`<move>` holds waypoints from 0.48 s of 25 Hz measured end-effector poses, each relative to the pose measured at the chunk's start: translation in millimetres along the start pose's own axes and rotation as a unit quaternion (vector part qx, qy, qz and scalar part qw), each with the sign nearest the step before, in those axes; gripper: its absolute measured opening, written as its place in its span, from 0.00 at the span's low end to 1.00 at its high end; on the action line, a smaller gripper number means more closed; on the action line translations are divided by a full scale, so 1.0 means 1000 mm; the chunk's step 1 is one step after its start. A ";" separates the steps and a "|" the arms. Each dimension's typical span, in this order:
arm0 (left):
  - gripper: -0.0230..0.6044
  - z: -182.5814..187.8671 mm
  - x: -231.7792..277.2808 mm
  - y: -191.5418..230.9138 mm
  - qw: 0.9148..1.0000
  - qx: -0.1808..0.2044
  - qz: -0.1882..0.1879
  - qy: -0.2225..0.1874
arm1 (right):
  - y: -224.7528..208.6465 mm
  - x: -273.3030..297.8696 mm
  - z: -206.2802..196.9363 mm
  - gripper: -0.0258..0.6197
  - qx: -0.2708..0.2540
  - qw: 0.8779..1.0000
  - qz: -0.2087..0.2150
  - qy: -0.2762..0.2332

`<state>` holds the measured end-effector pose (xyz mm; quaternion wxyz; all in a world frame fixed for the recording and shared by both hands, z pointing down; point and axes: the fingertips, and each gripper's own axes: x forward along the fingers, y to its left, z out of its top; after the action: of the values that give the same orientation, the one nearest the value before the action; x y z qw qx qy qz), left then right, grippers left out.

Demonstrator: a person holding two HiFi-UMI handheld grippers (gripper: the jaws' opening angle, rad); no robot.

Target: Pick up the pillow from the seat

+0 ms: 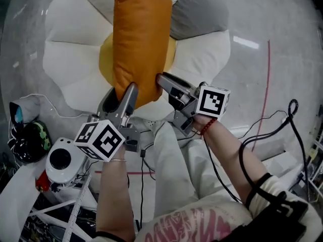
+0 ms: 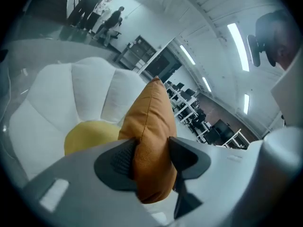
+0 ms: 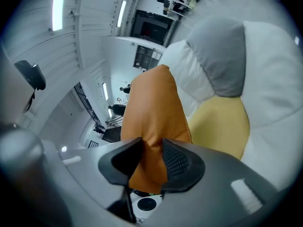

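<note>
Orange pillow stands on edge over the flower-shaped seat, long axis running away from the person, above the seat's yellow centre. White petals all round; one grey petal at the far right.

Left gripper: jaws pinching the near end of the pillow, fabric bunched between the ribbed pads, a lobe of pillow hanging below them. Right gripper: jaws pinching the same near end from the other side, narrower bite, a fold of cover squeezed thin. Both grips sit close together at the near end, the two grippers angled in towards each other.

Step in hand, as I judge it: grasp made with both grippers, lift just starting or about to. Cannot tell whether the pillow's far end rests on the seat or has come clear.

Next move calls for raising both grippers together, level and at one pace, so the free far end does not sag or drag across the petals. The right bite looks shallow; it may slip under load.
</note>
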<state>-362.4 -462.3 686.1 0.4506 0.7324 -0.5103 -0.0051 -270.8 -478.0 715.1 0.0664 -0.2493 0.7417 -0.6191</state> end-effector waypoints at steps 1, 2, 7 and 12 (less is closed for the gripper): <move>0.40 0.012 -0.004 -0.017 1.000 0.011 -0.006 -0.022 | 0.016 -0.007 0.012 0.23 -0.024 1.000 0.006 -0.003; 0.40 0.024 -0.011 -0.034 0.999 0.020 -0.012 -0.045 | 0.032 -0.013 0.023 0.23 -0.048 0.999 0.011 -0.006; 0.40 0.071 -0.055 -0.122 0.991 0.051 -0.044 -0.117 | 0.133 -0.057 0.057 0.23 -0.131 0.989 0.056 -0.032; 0.40 0.101 -0.095 -0.236 0.973 0.113 -0.090 -0.183 | 0.229 -0.131 0.092 0.23 -0.210 0.969 0.108 -0.072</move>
<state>-280.0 -439.9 426.2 0.2616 0.8082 -0.5135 -0.1212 -185.3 -475.1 449.5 0.1320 -0.2203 0.8709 -0.4190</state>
